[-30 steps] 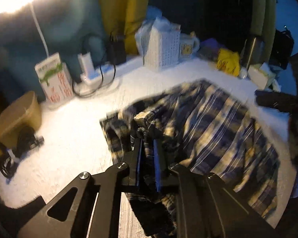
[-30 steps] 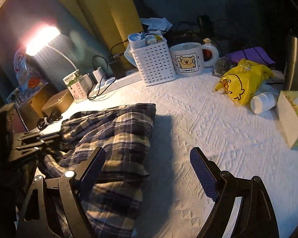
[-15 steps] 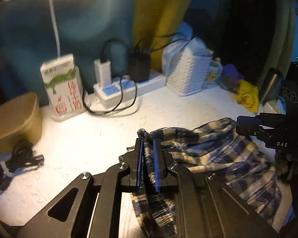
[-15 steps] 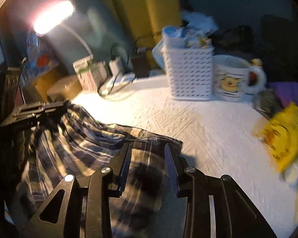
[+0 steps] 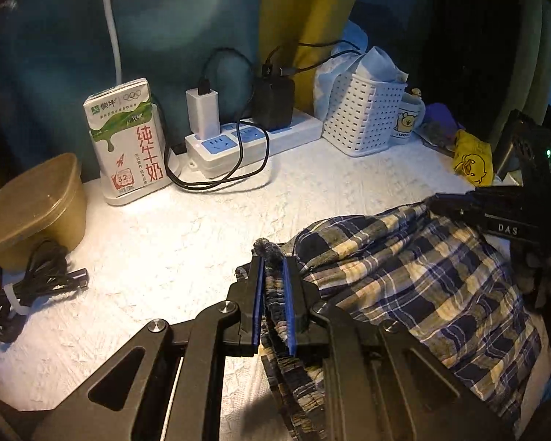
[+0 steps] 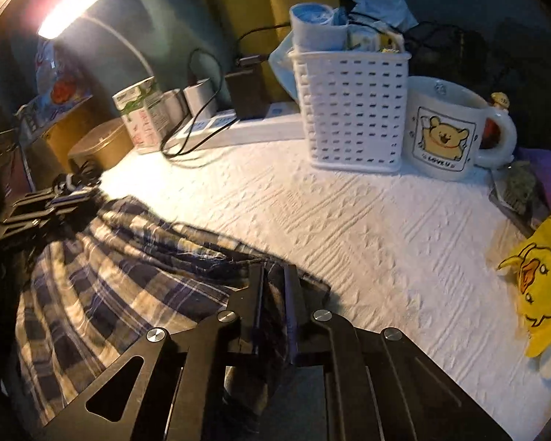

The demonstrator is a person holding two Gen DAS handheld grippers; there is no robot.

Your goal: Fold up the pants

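The blue, cream and yellow plaid pants (image 5: 415,275) hang stretched between both grippers over the white textured table (image 5: 172,257). My left gripper (image 5: 273,261) is shut on a bunched edge of the pants at their left end. My right gripper (image 6: 273,272) is shut on the pants (image 6: 128,279) at the other end; it also shows in the left wrist view (image 5: 496,217) at the right. The left gripper shows at the left of the right wrist view (image 6: 55,202). The lower part of the pants is hidden below both grippers.
At the table's back stand a milk carton (image 5: 126,143), a power strip with chargers and cables (image 5: 246,136), a white perforated basket (image 6: 352,110) and a bear mug (image 6: 448,128). A brown lidded bowl (image 5: 29,205) and coiled cable (image 5: 25,286) are left. A yellow duck bag (image 6: 543,279) lies right.
My right gripper went from wide open to shut on the pants. Both grippers lifted the cloth and moved it toward the back of the table; the left stayed shut on it.
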